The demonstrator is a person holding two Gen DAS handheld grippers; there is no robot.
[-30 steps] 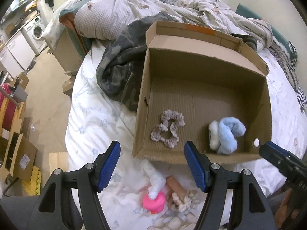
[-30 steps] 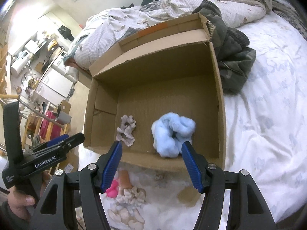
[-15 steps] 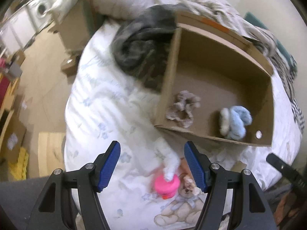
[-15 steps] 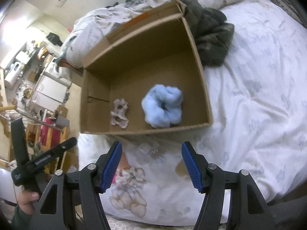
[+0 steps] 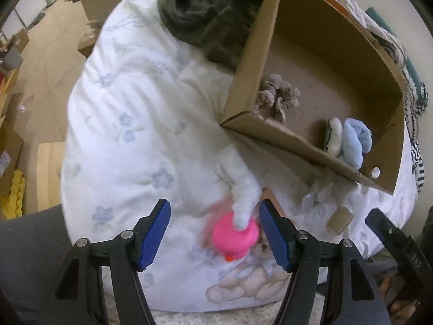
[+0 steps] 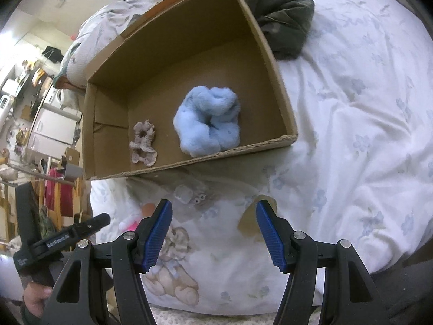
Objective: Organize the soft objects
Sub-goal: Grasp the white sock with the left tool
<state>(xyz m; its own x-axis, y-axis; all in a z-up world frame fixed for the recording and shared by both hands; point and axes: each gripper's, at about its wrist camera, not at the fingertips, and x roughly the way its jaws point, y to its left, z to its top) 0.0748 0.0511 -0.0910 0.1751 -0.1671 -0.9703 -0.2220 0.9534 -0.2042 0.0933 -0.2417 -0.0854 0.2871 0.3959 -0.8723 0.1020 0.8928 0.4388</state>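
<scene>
Step in hand, by my read: picking the next soft item off the bed for the open brown cardboard box (image 6: 281,113). Already in the box: fluffy light-blue scrunchie (image 6: 208,122) and a crinkled beige-grey scrunchie (image 6: 143,143).

Left gripper (image 5: 213,233) points down over a bright pink rounded soft toy (image 5: 234,237) with a white fuzzy strip (image 5: 243,195) draped onto it, both on the white floral duvet (image 5: 130,103) just in front of the box. Fingers spread wide, nothing between the pads.

Right gripper (image 6: 212,233) also wide apart and empty, over bare duvet and a printed teddy bear (image 6: 173,279).

Next move likely calls for shifting the left gripper right to centre on the pink toy, then descending and closing.

Hard to make out: pink toy is motion-blurred and its shape is unclear, and the small clear bits near the box front can't be identified.
</scene>
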